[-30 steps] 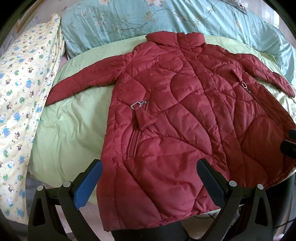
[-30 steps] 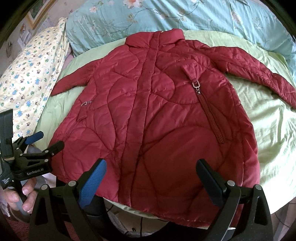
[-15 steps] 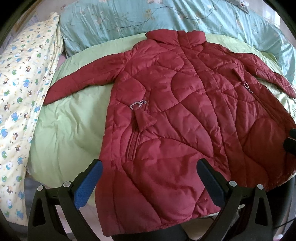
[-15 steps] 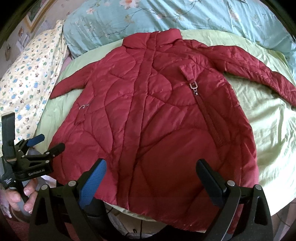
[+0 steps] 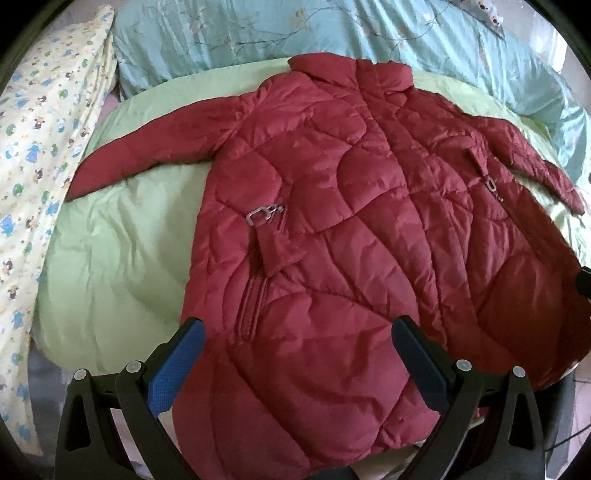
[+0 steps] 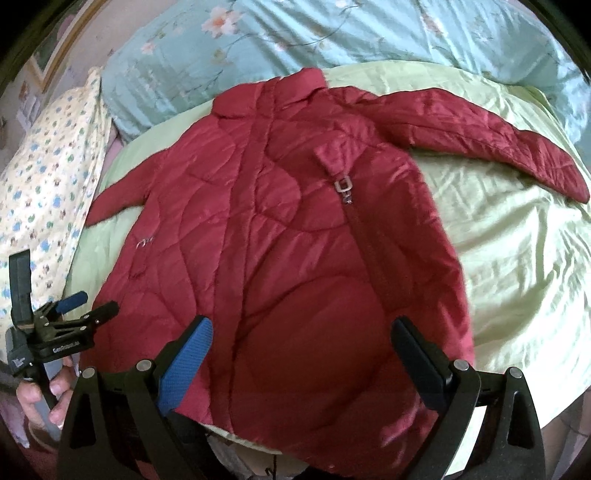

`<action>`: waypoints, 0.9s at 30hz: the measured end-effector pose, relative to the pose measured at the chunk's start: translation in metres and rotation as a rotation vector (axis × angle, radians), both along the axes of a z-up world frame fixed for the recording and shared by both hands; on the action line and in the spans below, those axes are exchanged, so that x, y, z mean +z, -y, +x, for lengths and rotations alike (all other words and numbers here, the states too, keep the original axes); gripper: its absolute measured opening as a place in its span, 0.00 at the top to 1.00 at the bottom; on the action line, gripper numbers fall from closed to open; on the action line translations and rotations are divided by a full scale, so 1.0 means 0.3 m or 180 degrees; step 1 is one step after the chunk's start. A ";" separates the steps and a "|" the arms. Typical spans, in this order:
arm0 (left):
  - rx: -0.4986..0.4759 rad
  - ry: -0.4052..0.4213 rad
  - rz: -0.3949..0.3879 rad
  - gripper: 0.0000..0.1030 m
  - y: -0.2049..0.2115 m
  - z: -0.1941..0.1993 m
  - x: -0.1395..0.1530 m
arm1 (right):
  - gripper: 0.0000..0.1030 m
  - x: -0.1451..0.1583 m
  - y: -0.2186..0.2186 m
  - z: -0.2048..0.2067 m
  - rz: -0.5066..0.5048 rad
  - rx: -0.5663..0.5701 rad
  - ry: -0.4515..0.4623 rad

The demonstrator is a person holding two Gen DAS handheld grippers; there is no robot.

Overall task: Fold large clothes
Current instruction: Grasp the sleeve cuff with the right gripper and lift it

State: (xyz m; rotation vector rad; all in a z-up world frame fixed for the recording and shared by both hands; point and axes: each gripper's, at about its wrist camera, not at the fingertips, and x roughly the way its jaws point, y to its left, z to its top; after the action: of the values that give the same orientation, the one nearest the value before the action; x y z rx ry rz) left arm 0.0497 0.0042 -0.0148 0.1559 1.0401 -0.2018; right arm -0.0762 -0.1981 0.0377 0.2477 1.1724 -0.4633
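Left gripper [image 5: 295, 354] spread wide, nothing between the jaws, blue pad on one finger and dark pad on the other, poised over the lower left part of the red quilted jacket [image 5: 351, 240] near the hem. Seen also from the right wrist view at the far left [image 6: 86, 308], held in a hand [image 6: 40, 395], jaws parted and pointing toward the jacket's side edge, clear of the fabric. Right gripper [image 6: 301, 356] likewise wide apart and empty, hovering above the jacket's lower front, straddling the area between the center placket and the right pocket zipper [image 6: 369, 254]. Jacket [image 6: 280, 251] laid front-up and flat on a pale green quilt [image 5: 118, 258], collar away from the cameras, hem nearest and hanging slightly past the quilt's near edge. Both sleeves spread outward: left sleeve [image 5: 147, 151] angled out across the green quilt toward the patterned bedding, right sleeve [image 6: 491, 147] stretched out to the opposite side, also resting on the green. Metal zipper pull [image 5: 260, 214] showing at the top of the left pocket, with a small fabric flap just below it; matching pull [image 6: 341, 186] at the top of the right pocket. Beyond the collar, a light blue floral comforter [image 5: 332, 33] bunched along the far side. At the left, a cream blanket with small cartoon prints [image 5: 33, 166] lying beside the green quilt.
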 end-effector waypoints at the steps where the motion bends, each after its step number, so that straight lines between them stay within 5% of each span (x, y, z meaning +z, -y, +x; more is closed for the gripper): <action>1: 0.0001 0.0021 -0.0004 0.01 -0.002 0.008 0.002 | 0.05 0.003 0.013 -0.002 0.0030 -0.0029 0.0015; 16: 0.0249 0.0299 0.0007 0.01 -0.015 0.166 -0.002 | 0.05 0.087 0.539 -0.122 0.0053 -0.0930 0.0709; 22: 0.0271 0.0254 0.0073 0.01 0.003 0.192 -0.038 | 0.07 0.100 0.836 -0.215 0.0192 -0.1553 0.1272; 27: 0.0273 0.0198 0.0120 0.01 0.019 0.221 -0.069 | 0.23 0.084 1.029 -0.261 0.0127 -0.2027 0.1531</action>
State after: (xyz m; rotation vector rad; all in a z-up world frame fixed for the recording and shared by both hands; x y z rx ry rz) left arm 0.1161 -0.0014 -0.0354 0.1506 0.9870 -0.0990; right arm -0.1545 -0.5068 0.0630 0.7346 0.6111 -0.8799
